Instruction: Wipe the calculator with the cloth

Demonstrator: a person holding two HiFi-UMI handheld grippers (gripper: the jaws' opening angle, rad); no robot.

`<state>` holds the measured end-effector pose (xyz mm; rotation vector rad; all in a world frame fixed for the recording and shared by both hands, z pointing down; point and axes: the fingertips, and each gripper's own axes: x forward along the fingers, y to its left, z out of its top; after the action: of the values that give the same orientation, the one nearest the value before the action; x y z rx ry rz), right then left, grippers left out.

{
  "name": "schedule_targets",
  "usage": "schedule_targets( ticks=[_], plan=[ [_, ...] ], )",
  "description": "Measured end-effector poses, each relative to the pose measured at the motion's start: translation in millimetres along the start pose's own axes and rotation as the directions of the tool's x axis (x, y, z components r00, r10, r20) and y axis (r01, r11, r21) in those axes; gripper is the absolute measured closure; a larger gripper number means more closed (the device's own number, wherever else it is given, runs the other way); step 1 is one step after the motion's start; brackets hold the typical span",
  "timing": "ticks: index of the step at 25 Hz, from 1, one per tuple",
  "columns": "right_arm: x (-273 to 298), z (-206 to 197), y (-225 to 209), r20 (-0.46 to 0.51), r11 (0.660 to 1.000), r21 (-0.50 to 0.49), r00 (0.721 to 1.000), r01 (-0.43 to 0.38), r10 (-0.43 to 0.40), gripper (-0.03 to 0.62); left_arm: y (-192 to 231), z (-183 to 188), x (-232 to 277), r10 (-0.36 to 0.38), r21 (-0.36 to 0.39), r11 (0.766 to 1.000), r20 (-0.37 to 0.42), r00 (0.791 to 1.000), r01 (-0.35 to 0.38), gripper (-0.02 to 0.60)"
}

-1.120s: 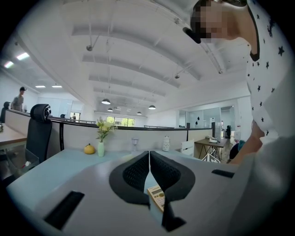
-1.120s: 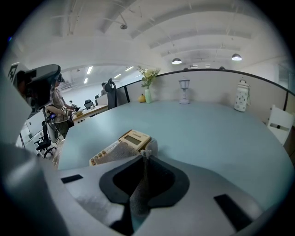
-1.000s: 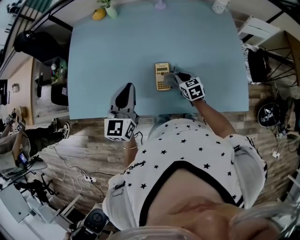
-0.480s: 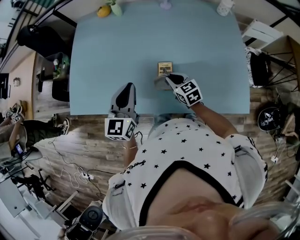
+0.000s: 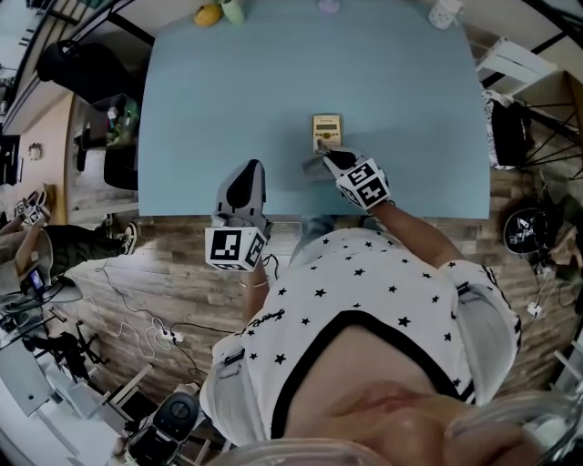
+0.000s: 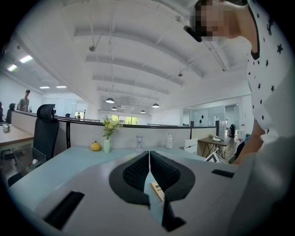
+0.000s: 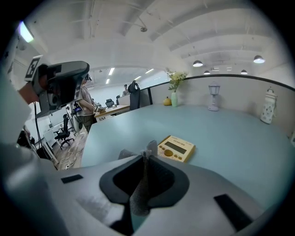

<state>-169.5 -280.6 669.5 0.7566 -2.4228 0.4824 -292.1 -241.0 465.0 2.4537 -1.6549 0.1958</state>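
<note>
A yellow calculator [image 5: 326,130] lies on the light blue table [image 5: 228,109], its near end under a grey cloth [image 5: 316,165]. My right gripper [image 5: 333,159] is shut on that cloth, just at the calculator's near edge. In the right gripper view the cloth [image 7: 140,189] runs pinched between the jaws, and the calculator [image 7: 175,148] lies just beyond them. My left gripper [image 5: 244,187] hovers at the table's near edge, left of the calculator, shut with nothing in it. In the left gripper view its pads [image 6: 137,171] meet, and a sliver of the calculator [image 6: 157,190] shows past them.
At the table's far edge stand a yellow fruit [image 5: 208,15], a green vase [image 5: 233,11], a small lamp [image 5: 329,5] and a white jar [image 5: 443,13]. A black office chair [image 5: 77,73] is off the left side. A white desk [image 5: 515,68] sits to the right.
My right gripper has dragged the cloth toward me along the calculator, from beside its lower half to its near end. The left gripper has stayed put.
</note>
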Motion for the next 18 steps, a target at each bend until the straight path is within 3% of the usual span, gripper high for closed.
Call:
schedule_targets(
  ticks=[11, 18],
  plan=[
    [-31.5, -24.6, -39.0, -0.020, 0.992, 0.053, 0.993, 0.115, -0.114, 0.559, -22.9, 1.2, 19.0, -0.076, 0.011, 0.997, -0.001, 0.997, 0.076, 0.551],
    [-34.6, -42.5, -35.6, -0.068, 0.993, 0.031, 0.992, 0.110, -0.108, 0.559, -30.9, 4.4, 25.6, -0.101, 0.024, 0.995, -0.002, 0.995, 0.101, 0.551]
  ],
)
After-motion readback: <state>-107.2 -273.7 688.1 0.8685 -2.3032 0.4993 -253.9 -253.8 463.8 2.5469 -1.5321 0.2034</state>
